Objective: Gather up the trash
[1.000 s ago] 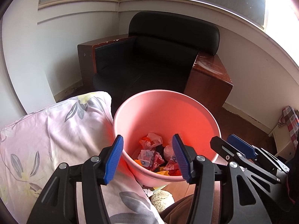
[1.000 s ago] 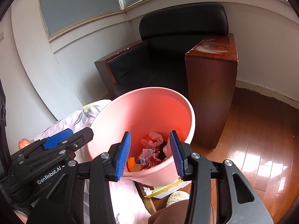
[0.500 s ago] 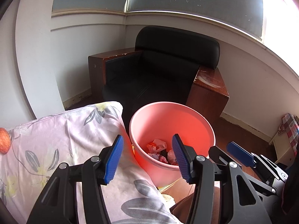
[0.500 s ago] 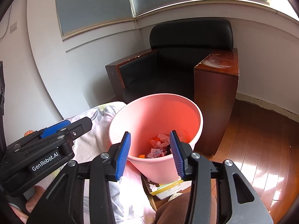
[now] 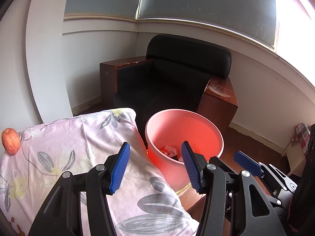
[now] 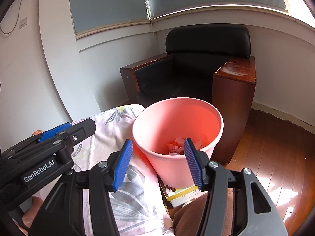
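We note a smooth, semi-matt pink plastic bin point(image 6: 198, 118) holding crumpled paper and wrapper scraps point(image 6: 178, 145). The bed sheet point(image 5: 65, 147) is soft printed cloth with a faint sheen. The armchair point(image 6: 208, 63) shows black leather-like upholstery and glossy, scuffed dark wood arms. The floor point(image 6: 275, 147) is polished wooden board. The gripper fingers carry 2 ribbed blue pads point(image 6: 192, 165) on matt black plastic.
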Motion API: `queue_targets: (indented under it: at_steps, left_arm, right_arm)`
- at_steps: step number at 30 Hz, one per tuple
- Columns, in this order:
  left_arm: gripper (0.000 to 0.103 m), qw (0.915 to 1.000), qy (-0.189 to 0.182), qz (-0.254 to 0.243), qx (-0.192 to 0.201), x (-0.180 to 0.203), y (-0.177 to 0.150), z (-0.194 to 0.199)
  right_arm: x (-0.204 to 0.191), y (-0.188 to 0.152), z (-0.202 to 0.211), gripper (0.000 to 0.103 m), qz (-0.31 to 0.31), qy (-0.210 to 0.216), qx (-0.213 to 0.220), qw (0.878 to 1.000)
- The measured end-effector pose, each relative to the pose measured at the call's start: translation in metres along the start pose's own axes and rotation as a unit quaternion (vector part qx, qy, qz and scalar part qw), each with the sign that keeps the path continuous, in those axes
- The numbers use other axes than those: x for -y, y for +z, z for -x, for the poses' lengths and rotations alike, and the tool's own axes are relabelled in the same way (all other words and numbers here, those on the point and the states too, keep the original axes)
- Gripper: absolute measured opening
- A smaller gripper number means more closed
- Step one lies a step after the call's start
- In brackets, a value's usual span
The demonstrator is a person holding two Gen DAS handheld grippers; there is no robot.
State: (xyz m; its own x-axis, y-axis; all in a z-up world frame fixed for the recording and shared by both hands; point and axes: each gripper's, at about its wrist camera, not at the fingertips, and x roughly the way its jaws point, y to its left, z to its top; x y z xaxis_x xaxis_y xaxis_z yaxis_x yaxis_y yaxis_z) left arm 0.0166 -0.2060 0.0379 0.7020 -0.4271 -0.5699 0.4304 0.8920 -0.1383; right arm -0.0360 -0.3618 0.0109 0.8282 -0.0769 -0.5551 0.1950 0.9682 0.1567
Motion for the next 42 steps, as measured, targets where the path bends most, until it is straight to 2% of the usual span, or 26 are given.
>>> queue_targets:
  at_steps: [18, 42]
  left_arm:
    - [0.052, 0.9999, -0.007, 0.012, -0.001, -0.018, -0.013, 0.015]
    - [0.052, 0.9996, -0.004, 0.021, -0.018, -0.022, -0.017, 0.003]
  right_arm:
    - [-0.018, -0.008, 0.001, 0.055, 0.014, -0.006, -0.005, 1.0]
    - [-0.019, -0.011, -0.014, 0.055, 0.019, -0.002, -0.025, 1.0]
